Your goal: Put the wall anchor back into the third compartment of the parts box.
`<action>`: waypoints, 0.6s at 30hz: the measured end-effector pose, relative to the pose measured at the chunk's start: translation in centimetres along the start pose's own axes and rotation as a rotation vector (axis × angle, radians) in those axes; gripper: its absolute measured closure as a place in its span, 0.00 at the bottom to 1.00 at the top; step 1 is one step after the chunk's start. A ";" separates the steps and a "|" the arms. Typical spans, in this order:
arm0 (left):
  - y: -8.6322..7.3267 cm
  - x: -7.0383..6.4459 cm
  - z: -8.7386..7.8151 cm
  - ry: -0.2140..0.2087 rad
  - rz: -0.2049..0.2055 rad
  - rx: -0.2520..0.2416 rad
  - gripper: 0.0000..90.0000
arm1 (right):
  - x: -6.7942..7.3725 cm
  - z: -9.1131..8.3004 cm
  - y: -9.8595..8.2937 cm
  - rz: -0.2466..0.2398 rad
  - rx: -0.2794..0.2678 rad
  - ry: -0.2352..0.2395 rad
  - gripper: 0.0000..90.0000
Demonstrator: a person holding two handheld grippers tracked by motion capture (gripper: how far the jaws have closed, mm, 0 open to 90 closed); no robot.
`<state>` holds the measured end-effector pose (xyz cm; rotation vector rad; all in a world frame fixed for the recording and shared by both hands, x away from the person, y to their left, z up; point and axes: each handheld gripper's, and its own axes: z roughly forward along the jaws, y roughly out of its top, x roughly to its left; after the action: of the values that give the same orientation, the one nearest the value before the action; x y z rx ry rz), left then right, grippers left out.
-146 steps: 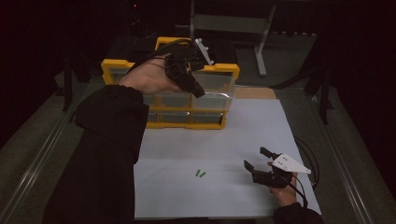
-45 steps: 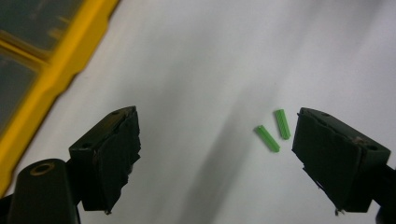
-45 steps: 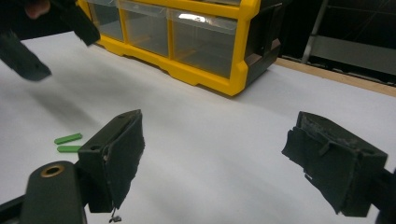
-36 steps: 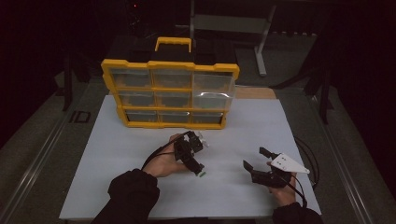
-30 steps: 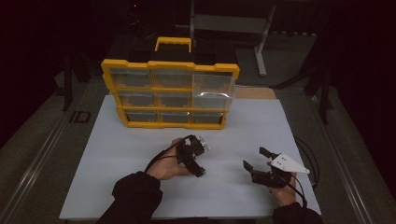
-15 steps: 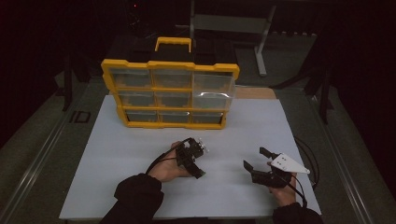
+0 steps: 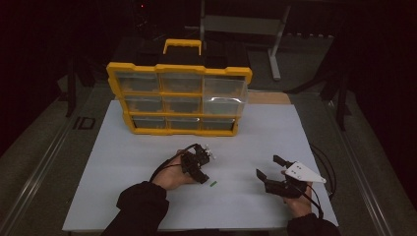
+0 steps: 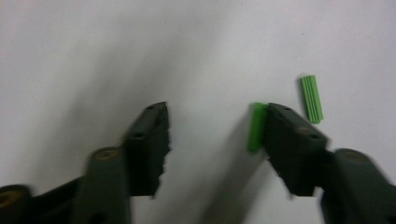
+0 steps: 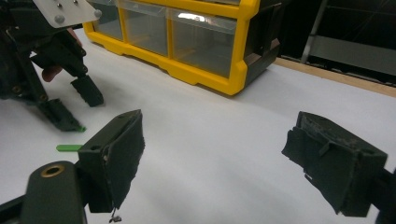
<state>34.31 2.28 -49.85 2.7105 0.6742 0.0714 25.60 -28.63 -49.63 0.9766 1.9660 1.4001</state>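
The left gripper (image 8: 212, 135) is spread over the sheet (image 8: 201, 51); one green plug (image 8: 256, 126) touches its right jaw, another plug (image 8: 312, 99) lies just beyond. The right gripper (image 9: 212, 154) is spread too.

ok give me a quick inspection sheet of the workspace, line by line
surface: white sheet over the table, bare apart from the items below
job's things: two small green plugs; one lies against a jaw of the left claw, the other just beyond it
clutter: yellow organiser box with clear drawers at the far edge of the sheet
grippers: left claw open, low over the sheet; right claw open, holding nothing
cables: black cable loops beside the right claw
surroundings: dark; metal frame behind the table
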 end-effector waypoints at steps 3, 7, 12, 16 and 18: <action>0.1 0.1 -0.1 -0.013 0.026 0.015 0.62 | 0.0 0.0 0.0 0.000 0.002 0.000 0.19; 0.5 -0.2 -0.1 -0.019 0.057 0.041 0.70 | 0.0 0.0 0.0 0.000 0.003 0.000 0.19; 0.9 -0.5 -0.1 -0.036 0.091 0.068 0.81 | 0.0 0.0 0.0 0.000 0.003 0.000 0.19; 1.2 -0.5 0.0 -0.047 0.104 0.080 0.87 | 0.0 0.0 0.0 -0.002 0.004 -0.002 0.19; 1.3 -0.4 0.0 -0.056 0.098 0.086 0.89 | 0.0 0.0 0.0 -0.002 0.002 -0.002 0.19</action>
<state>34.58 1.02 -49.43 2.8155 0.5402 -0.0103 25.61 -28.59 -49.65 0.9764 1.9671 1.3956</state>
